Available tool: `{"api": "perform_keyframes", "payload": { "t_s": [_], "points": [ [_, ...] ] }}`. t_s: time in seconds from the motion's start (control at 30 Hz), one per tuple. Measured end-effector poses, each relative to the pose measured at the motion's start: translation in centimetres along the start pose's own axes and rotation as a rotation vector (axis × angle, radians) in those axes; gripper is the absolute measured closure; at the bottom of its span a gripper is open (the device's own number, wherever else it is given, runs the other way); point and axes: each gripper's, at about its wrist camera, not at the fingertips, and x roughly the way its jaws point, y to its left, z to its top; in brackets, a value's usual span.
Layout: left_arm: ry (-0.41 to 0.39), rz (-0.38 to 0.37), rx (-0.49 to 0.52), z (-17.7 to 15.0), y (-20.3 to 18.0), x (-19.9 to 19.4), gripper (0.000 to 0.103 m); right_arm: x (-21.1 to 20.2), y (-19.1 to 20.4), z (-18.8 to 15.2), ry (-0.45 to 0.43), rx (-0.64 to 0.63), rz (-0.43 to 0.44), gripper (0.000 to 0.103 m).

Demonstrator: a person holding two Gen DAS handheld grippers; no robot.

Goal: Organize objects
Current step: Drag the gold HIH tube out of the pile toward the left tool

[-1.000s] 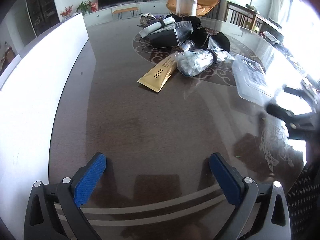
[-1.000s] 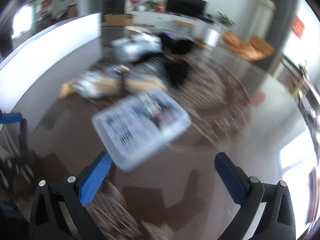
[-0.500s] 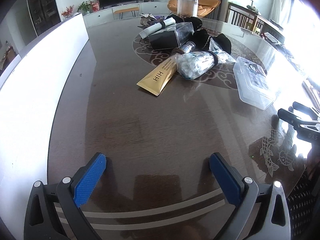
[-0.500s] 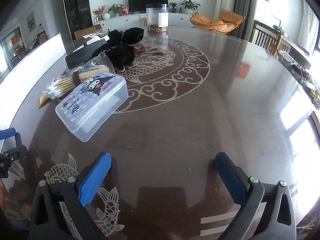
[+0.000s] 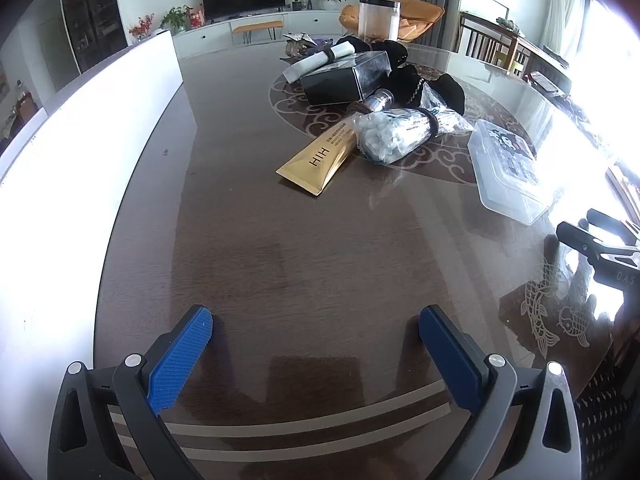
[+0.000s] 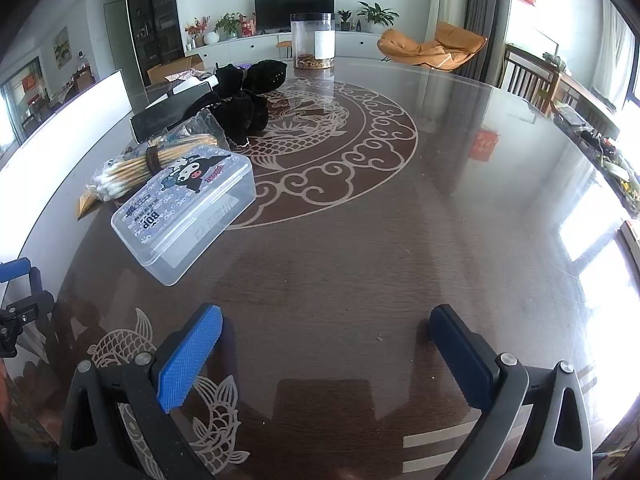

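Ahead and left of my wide-open, empty right jaws sits a clear lidded box (image 6: 184,216) on the tabletop (image 6: 360,240): probably light, stiff, slippery; I'd pinch its narrow sides. My left jaws also gape empty.

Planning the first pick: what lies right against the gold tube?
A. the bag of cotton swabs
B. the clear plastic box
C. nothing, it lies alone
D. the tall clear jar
A: the bag of cotton swabs rests on the gold tube's far end, while the clear plastic box sits apart.
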Motion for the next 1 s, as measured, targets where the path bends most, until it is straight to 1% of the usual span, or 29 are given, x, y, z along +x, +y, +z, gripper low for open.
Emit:
{"api": "perform_keyframes", "payload": {
  "t_s": [0.47, 0.77, 0.93, 1.0],
  "points": [
    [-0.022, 0.008, -0.012, -0.1, -0.1, -0.1, 0.0, 0.1, 0.0, 0.0, 0.0, -0.001, -0.001, 0.0],
    [-0.018, 0.009, -0.01, -0.1, 0.0, 0.0, 0.0, 0.1, 0.0, 0.0, 0.0, -0.002, -0.002, 0.0],
    [0.04, -0.025, 0.016, 0.7, 0.5, 0.3, 0.0, 0.1, 0.0, 0.0, -0.001, -0.002, -0.002, 0.0],
    [0.037, -0.089, -0.014, 1.2, 1.3, 0.2, 0.0, 0.1, 0.0, 0.0, -0.001, -0.002, -0.003, 0.0]
  ]
}}
